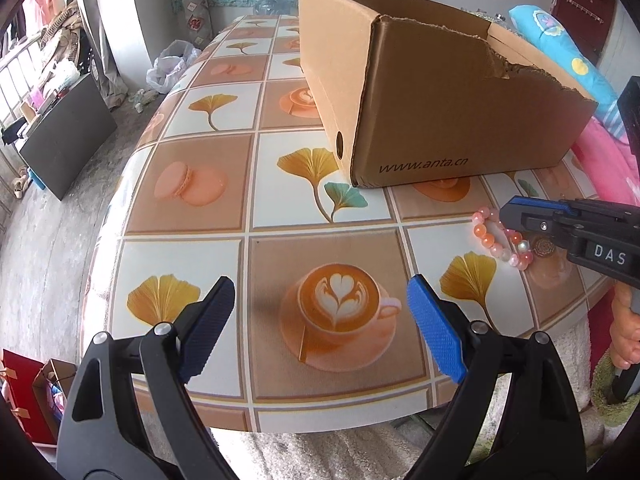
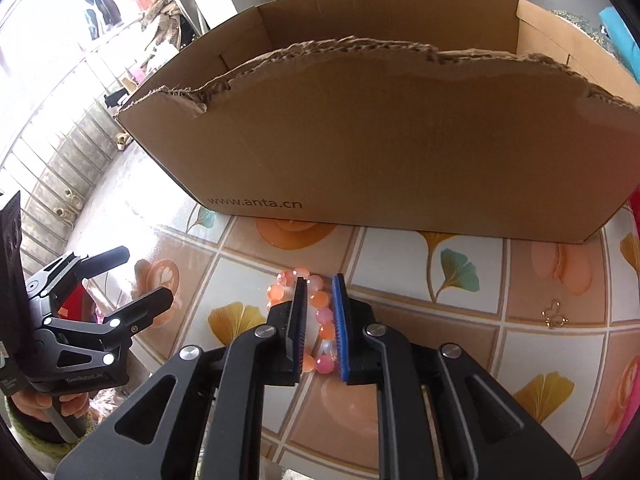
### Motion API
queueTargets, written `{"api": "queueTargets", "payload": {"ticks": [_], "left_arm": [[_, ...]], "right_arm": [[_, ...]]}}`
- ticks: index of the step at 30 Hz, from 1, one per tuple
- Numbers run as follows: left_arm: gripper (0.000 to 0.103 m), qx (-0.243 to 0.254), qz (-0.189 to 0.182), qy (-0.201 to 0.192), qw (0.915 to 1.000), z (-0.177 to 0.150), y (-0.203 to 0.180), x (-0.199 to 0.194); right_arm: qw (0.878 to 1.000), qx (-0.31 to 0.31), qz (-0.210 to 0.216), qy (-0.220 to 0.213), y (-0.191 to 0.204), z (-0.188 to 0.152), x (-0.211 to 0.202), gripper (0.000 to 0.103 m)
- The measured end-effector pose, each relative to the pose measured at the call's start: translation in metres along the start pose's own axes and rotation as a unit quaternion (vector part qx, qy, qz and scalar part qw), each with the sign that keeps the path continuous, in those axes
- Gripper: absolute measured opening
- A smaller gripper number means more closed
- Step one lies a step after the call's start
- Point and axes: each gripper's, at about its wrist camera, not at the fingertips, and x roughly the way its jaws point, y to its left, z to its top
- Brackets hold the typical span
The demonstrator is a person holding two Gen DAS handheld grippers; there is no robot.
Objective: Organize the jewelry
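A pink and orange bead bracelet (image 2: pixel 320 312) lies on the patterned tablecloth in front of an open cardboard box (image 2: pixel 380 152). My right gripper (image 2: pixel 320 284) has its two blue pads closed around one side of the bracelet, down at the table. In the left wrist view the bracelet (image 1: pixel 496 240) lies at the right with the right gripper (image 1: pixel 508 210) on it, and the box (image 1: pixel 440 120) stands behind. My left gripper (image 1: pixel 320 296) is open and empty above a coffee cup print. A small gold earring (image 2: pixel 554 316) lies to the right.
The table (image 1: pixel 240 196) edge curves away at the left and near side. A small round charm (image 1: pixel 545 246) lies by the bracelet. A blue pillow (image 1: pixel 568 48) and pink cloth lie beyond the box at right. The left gripper (image 2: pixel 100 312) shows at far left.
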Motion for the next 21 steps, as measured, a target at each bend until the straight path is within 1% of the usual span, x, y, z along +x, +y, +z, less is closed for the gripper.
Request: {"api": "queueTargets", "payload": {"ticks": [1, 5, 6, 8, 9, 11, 13, 14, 16, 17, 19, 21], "left_arm": [[0.084, -0.001, 0.0, 0.001, 1.0, 0.0, 0.0, 0.001], [0.084, -0.006, 0.002, 0.006, 1.0, 0.003, 0.0, 0.005], [0.084, -0.008, 0.002, 0.008, 0.9999, 0.003, 0.0, 0.006], [0.084, -0.01, 0.003, 0.01, 0.9999, 0.003, 0.001, 0.008], [0.084, -0.011, 0.005, 0.01, 0.9999, 0.003, 0.001, 0.008], [0.085, -0.011, 0.006, 0.011, 0.9999, 0.004, 0.001, 0.009], [0.085, -0.014, 0.008, 0.012, 0.9998, 0.005, 0.001, 0.01], [0.085, -0.015, 0.008, 0.013, 0.9998, 0.007, 0.001, 0.012], [0.085, -0.018, 0.009, 0.014, 0.9997, 0.008, 0.001, 0.013], [0.085, -0.018, 0.01, 0.014, 0.9997, 0.009, 0.001, 0.014], [0.086, -0.017, 0.013, 0.015, 0.9997, 0.009, 0.0, 0.015], [0.086, -0.015, 0.016, 0.016, 0.9996, 0.01, 0.0, 0.017]], "right_arm": [[1.0, 0.006, -0.002, -0.002, -0.004, -0.002, -0.004, 0.034], [1.0, 0.02, -0.008, 0.001, -0.019, -0.011, -0.015, 0.046], [1.0, 0.023, -0.007, 0.005, -0.023, -0.014, -0.017, 0.05], [0.999, 0.031, 0.0, 0.015, -0.031, -0.021, -0.019, 0.053], [0.999, 0.034, 0.001, 0.018, -0.034, -0.024, -0.02, 0.057], [0.999, 0.036, 0.005, 0.015, -0.039, -0.03, -0.021, 0.062], [0.999, 0.039, 0.007, 0.012, -0.043, -0.032, -0.024, 0.071], [0.999, 0.042, 0.009, 0.01, -0.045, -0.032, -0.024, 0.074], [0.998, 0.054, 0.026, 0.007, -0.051, -0.034, -0.023, 0.084], [0.998, 0.06, 0.036, 0.006, -0.053, -0.034, -0.022, 0.087], [0.997, 0.068, 0.041, 0.008, -0.059, -0.039, -0.025, 0.097], [0.996, 0.074, 0.043, 0.004, -0.062, -0.04, -0.029, 0.096]]}}
